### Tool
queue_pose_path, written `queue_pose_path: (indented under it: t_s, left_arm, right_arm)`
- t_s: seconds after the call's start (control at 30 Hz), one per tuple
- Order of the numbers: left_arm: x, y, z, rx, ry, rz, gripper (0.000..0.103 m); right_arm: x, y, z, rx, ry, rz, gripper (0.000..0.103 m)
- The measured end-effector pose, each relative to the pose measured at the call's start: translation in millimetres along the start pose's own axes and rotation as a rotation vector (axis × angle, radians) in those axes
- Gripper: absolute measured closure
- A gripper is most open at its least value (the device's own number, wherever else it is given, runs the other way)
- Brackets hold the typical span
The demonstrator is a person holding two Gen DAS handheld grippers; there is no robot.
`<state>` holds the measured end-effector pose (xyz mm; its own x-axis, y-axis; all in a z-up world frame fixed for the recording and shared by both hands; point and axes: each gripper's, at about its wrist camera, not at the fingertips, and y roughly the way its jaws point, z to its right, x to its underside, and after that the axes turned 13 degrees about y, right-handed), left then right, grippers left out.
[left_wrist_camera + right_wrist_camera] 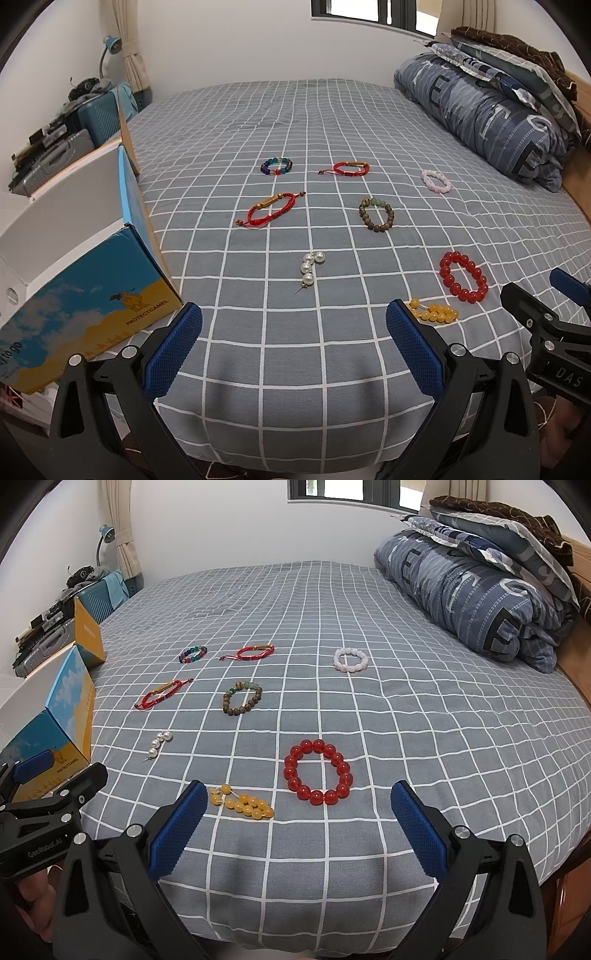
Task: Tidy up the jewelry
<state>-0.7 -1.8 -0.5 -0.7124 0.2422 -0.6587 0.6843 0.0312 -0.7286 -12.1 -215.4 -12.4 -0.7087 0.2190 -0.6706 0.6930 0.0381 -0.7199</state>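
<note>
Left wrist view: a grey bed sheet with white squares [295, 122] carries scattered bracelets. The left gripper [293, 332] is spread wide, holding nothing.

Right wrist view: the right gripper [295, 812] is spread too. A big red bead bracelet [318, 771] lies near it.

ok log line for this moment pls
phase: pre-grasp | left gripper: open, empty | right gripper: open, empty | bracelets loose on bed | nearest: red bead bracelet | box: open
</note>
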Motion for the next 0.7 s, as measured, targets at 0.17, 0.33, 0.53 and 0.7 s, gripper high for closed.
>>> queue_pose_path:
  t_s: [0.17,0.33,0.53,0.7]
  left_arm:
    - [0.1,-0.6,-0.7,0.001,0.000,0.000,0.006]
    - [-0.5,-1.6,-0.4,0.000,0.003,0.001,0.006]
    - [-0.6,-1.7,0.1,-0.001,0.004,0.000,0.006]
    - [-0.7,-2.3,-0.5,0.001,0.004,0.004,0.006]
  right_arm:
    - [0.3,0.0,0.4,0.000,0.001,0.001,0.007]
    - [0.1,0.1,0.2,0.000,0.001,0.001,0.008]
    - [0.2,-0.3,0.1,0.001,0.001,0.002,0.008]
    - [-1.4,-2.7,-0.8,-0.002,-0.002,0.002,0.008]
